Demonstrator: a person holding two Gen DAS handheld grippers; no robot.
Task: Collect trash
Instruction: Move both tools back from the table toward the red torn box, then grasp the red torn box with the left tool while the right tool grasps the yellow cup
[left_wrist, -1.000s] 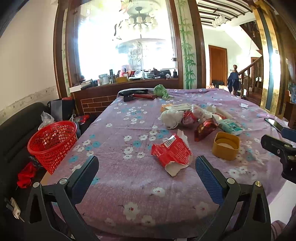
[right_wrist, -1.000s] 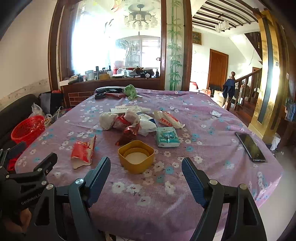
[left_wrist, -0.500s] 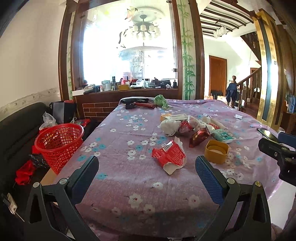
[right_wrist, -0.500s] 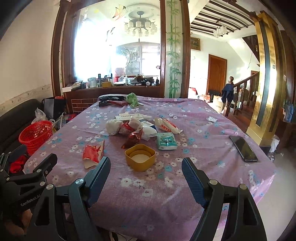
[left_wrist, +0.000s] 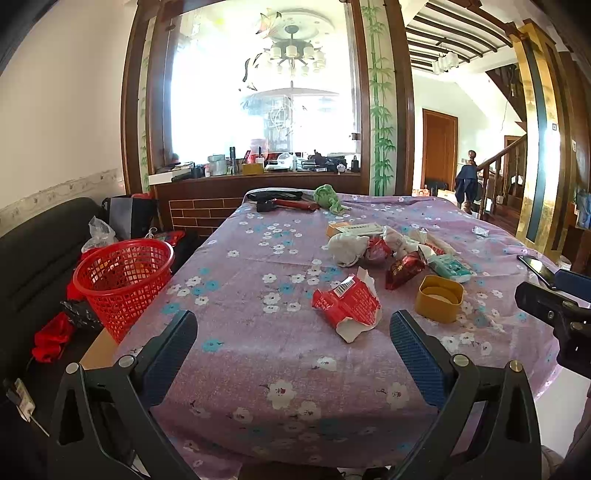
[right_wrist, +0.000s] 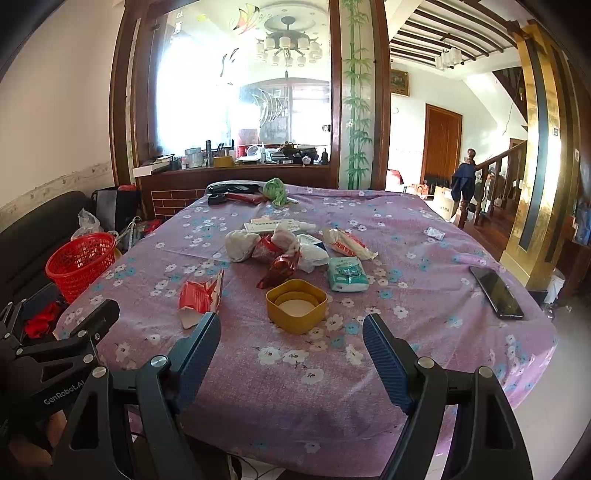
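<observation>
Trash lies on a table with a purple flowered cloth (left_wrist: 258, 332). A torn red and white packet (left_wrist: 347, 306) (right_wrist: 201, 295) is nearest. Behind it sit a yellow tub (left_wrist: 439, 298) (right_wrist: 296, 305), a dark red wrapper (left_wrist: 404, 268) (right_wrist: 279, 271), a teal tissue pack (right_wrist: 347, 274) and a heap of crumpled white and red wrappers (left_wrist: 373, 245) (right_wrist: 273, 245). A red mesh basket (left_wrist: 123, 275) (right_wrist: 81, 260) stands left of the table. My left gripper (left_wrist: 293, 343) is open and empty in front of the packet. My right gripper (right_wrist: 291, 343) is open and empty in front of the tub.
A black phone (right_wrist: 496, 291) lies at the table's right edge. A green cloth (right_wrist: 275, 190) and dark tools (right_wrist: 229, 194) sit at the far end. A black sofa (left_wrist: 33, 258) runs along the left wall. Stairs (right_wrist: 495, 177) rise at the right.
Both grippers have pulled back from the table and risen a little, so more of the table and room shows. Both stay open. Nothing on the table has moved.
</observation>
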